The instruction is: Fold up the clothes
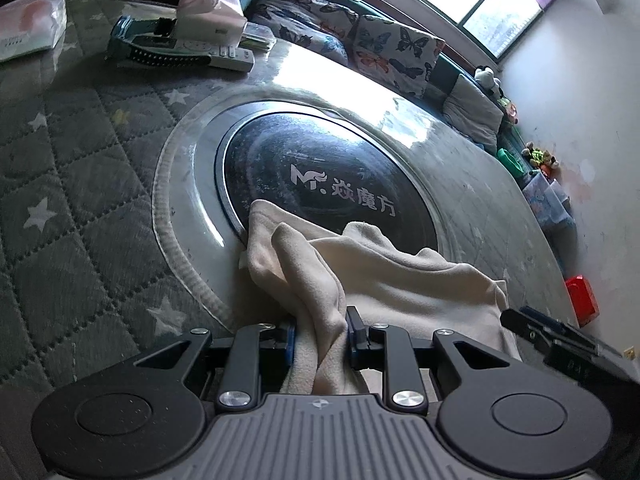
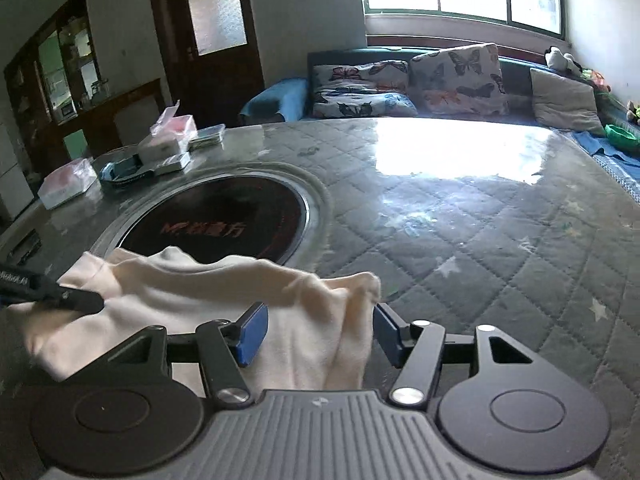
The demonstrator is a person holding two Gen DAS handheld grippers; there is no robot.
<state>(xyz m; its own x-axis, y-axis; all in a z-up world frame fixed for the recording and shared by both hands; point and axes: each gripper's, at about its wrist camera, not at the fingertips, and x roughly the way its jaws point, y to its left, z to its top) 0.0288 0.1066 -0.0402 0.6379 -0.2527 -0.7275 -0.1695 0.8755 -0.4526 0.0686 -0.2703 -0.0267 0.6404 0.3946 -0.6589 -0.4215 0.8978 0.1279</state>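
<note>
We clench our left gripper on a bunched fold of the cream fleece garment, which lies draped over the black round cooktop's near rim on the grey quilted table cover. Our right gripper stands released around another fold.

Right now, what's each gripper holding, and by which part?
Left gripper is shut on a bunched fold of the cream cloth. Right gripper is open; cloth lies between its pads, unclamped.
</note>
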